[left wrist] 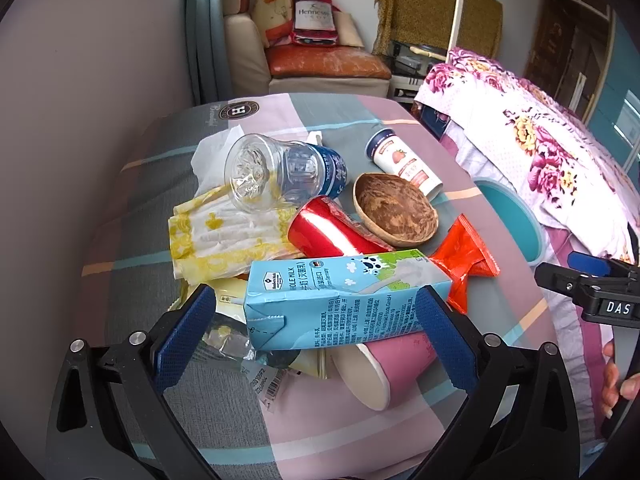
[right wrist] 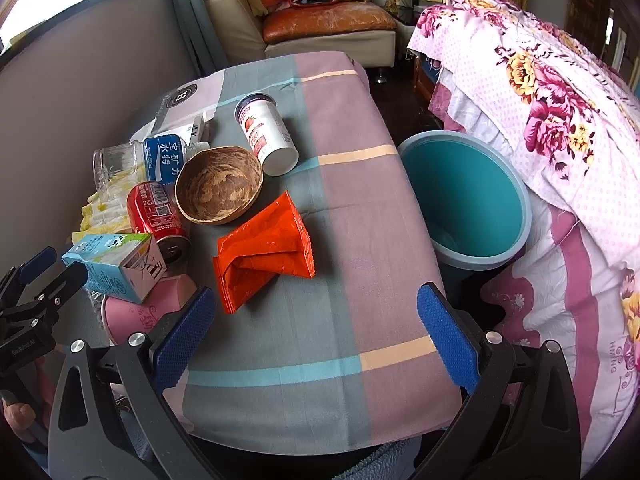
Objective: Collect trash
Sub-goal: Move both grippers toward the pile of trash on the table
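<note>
While both grippers hang over the cloth-covered counter (right wrist: 340, 208), neither one holds anything. The left gripper (left wrist: 316, 320) has its jaws spread wide on either side of a blue milk carton (left wrist: 340, 300), with a clear gap between each blue pad and the carton. That carton lies on its side atop a pink paper cup (left wrist: 380, 368), which is also tipped over, its mouth toward the camera. Just beyond the carton lie a red can (left wrist: 328, 232) on its side and a yellow-patterned napkin (left wrist: 216, 240). A clear plastic bottle (left wrist: 280, 172) with a blue label rests partly on that napkin and on a white tissue (left wrist: 212, 148). A brown wooden bowl (left wrist: 396, 210) sits upright beside the can, and a white strawberry-printed cup (left wrist: 404, 164) lies tipped over just behind it. An orange wrapper (left wrist: 464, 260) lies crumpled to the right of the carton.

The right gripper (right wrist: 316, 332) also has its jaws wide apart, over a bare stretch of cloth near the counter's front edge, with the orange wrapper just ahead of its left pad. A teal bin (right wrist: 472, 256) stands off the counter's right side, between the counter and a bed with a floral quilt (right wrist: 560, 120). It tilts toward the counter.
</note>
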